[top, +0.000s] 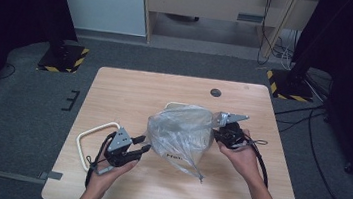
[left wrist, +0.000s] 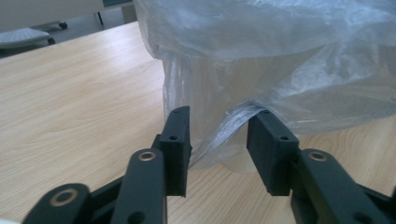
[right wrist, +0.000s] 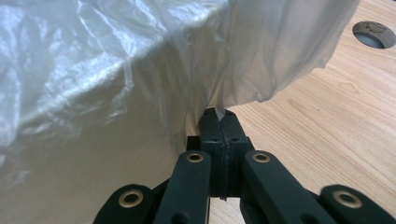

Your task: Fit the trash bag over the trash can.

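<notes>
A clear plastic bag [top: 180,132] sits at the middle of the table [top: 130,89], puffed up over something pale inside that cannot be made out. The right gripper [top: 220,132] is at the bag's right side with its jaws pressed together on a fold of the film; in the right gripper view the film [right wrist: 219,100] runs straight down into the closed pads. The left gripper [top: 143,144] is just beside the bag's near left side with its jaws parted to a middling gap; in the left gripper view a twisted strand of the bag [left wrist: 233,123] lies between the fingers [left wrist: 180,135] and seems to brush the right one, but is not pinched. A cream loop-shaped frame [top: 93,138] lies on the table to the left, partly under the left hand. The step in hand looks like working the bag with two grips: the right holds one edge, the left is between grips. Next, the left gripper likely needs to settle on a fresh fold and close on it without dragging the bag, while the right keeps its edge taut.
</notes>
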{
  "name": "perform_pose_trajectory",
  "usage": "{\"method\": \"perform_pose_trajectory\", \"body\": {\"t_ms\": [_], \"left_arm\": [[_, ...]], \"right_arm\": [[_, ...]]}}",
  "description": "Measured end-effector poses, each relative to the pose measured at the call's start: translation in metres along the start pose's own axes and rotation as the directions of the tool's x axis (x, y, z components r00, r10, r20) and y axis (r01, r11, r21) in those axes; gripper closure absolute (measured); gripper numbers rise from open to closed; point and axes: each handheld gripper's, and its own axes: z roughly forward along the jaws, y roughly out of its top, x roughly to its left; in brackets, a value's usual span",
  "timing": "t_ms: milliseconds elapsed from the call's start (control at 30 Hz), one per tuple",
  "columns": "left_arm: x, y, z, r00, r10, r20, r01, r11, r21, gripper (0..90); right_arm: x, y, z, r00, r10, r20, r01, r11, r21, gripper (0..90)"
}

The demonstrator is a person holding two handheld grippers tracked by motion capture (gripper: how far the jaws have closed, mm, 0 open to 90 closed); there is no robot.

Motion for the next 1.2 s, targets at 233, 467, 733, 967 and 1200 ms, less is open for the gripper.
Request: {"method": "perform_pose_trajectory", "body": {"t_ms": [233,467,733,967,1200], "left_arm": [[0.0,-0.002,-0.015,1.0,0.0,0.01,0.0,1.0,0.002,47.5],[-0.003,0.002,-0.025,0.9997,0.009,0.022,-0.009,0.9995,-0.029,40.4],[-0.003,0.015,-0.021,0.9996,0.018,0.023,-0.017,0.9981,-0.06,32.9],[-0.003,0.035,-0.01,0.9967,0.081,0.009,-0.08,0.9949,-0.061,29.2],[-0.003,0.051,0.0,0.9879,0.154,0.021,-0.152,0.985,-0.082,25.1]], "right_arm": [[-0.001,0.001,-0.001,1.0,0.007,0.003,-0.007,1.0,0.003,90.0],[-0.001,0.001,-0.001,1.0,0.001,0.0,-0.001,1.0,0.001,90.0],[-0.004,0.002,-0.002,0.9999,0.014,-0.007,-0.014,1.0,-0.008,90.0],[-0.003,0.003,-0.002,0.9997,0.019,-0.013,-0.019,1.0,-0.011,90.0],[-0.004,0.006,-0.003,0.9993,0.026,-0.025,-0.027,0.999,-0.023,90.0]]}}
